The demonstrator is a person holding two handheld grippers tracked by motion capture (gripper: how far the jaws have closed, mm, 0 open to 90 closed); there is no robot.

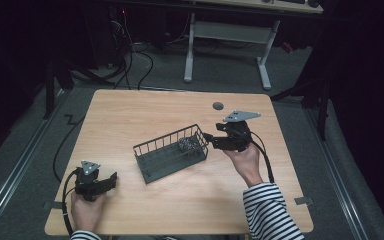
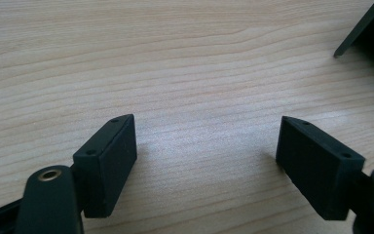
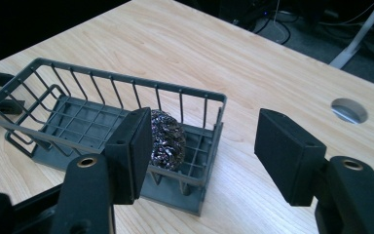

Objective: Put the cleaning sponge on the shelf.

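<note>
A dark grey wire basket [image 1: 152, 145] [image 3: 48, 63] sits mid-table, set at an angle. Inside its right end lies a steel wool scrubber [image 1: 189, 144] [image 3: 168, 139]. My right gripper [image 1: 209, 139] [image 3: 202, 146] hovers just right of that end, open, nothing between its jaws. My left gripper [image 1: 114, 179] [image 2: 207, 156] rests low at the table's front left, open over bare wood. A corner of the basket [image 2: 365, 29] shows at the upper right of the left gripper view.
A round grey cable hole [image 1: 218, 105] [image 3: 349, 110] sits near the table's far edge. Beyond the wooden table [image 1: 130, 110] stand a white-legged desk [image 1: 190, 55] and floor cables [image 1: 130, 65]. A cable [image 1: 62, 145] trails off the table's left edge.
</note>
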